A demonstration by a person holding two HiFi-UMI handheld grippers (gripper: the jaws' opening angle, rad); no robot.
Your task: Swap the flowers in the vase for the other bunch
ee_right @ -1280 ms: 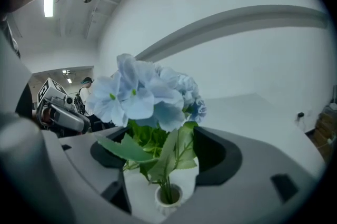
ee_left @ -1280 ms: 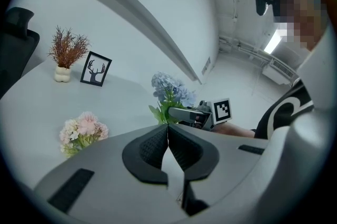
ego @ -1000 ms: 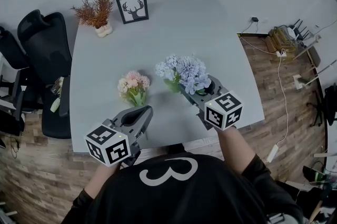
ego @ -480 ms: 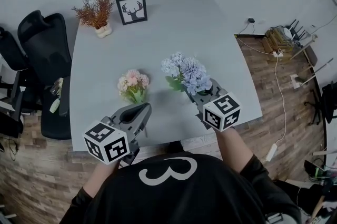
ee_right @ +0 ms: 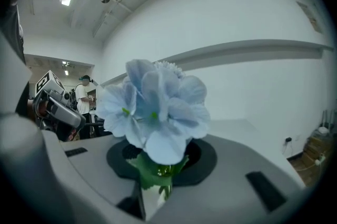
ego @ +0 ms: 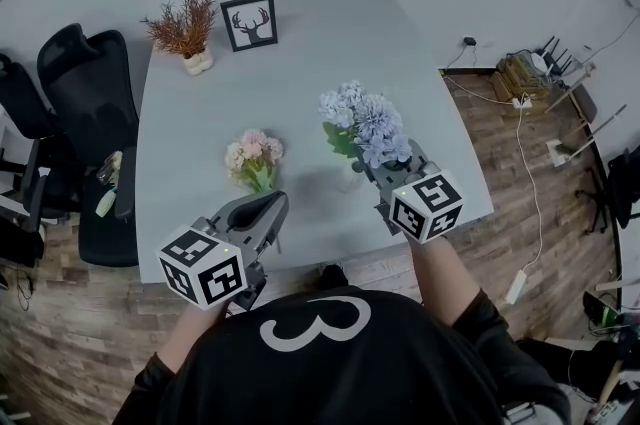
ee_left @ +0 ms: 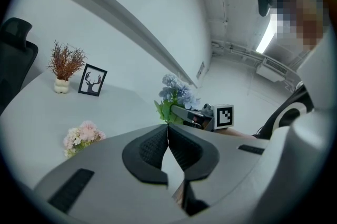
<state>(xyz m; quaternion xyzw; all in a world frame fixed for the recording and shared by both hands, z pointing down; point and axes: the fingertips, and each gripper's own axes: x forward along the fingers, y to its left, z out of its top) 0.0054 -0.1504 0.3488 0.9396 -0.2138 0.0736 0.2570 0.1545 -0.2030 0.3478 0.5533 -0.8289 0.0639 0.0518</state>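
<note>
flower bunches: 2, blue bunch (ego: 365,121), pink bunch (ego: 252,153) | grippers: 2 | right gripper (ego: 375,169): near right, aimed far, almost level, jaws just been closing, narrow, clamped on blue bunch's stems | left gripper (ego: 271,204): near left, aimed far, jaws together, empty | pink bunch: upright on table (ego: 300,53), just beyond left gripper

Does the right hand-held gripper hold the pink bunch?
No: the right hand-held gripper has just been closing its jaws on the blue bunch; the pink bunch is apart.
</note>
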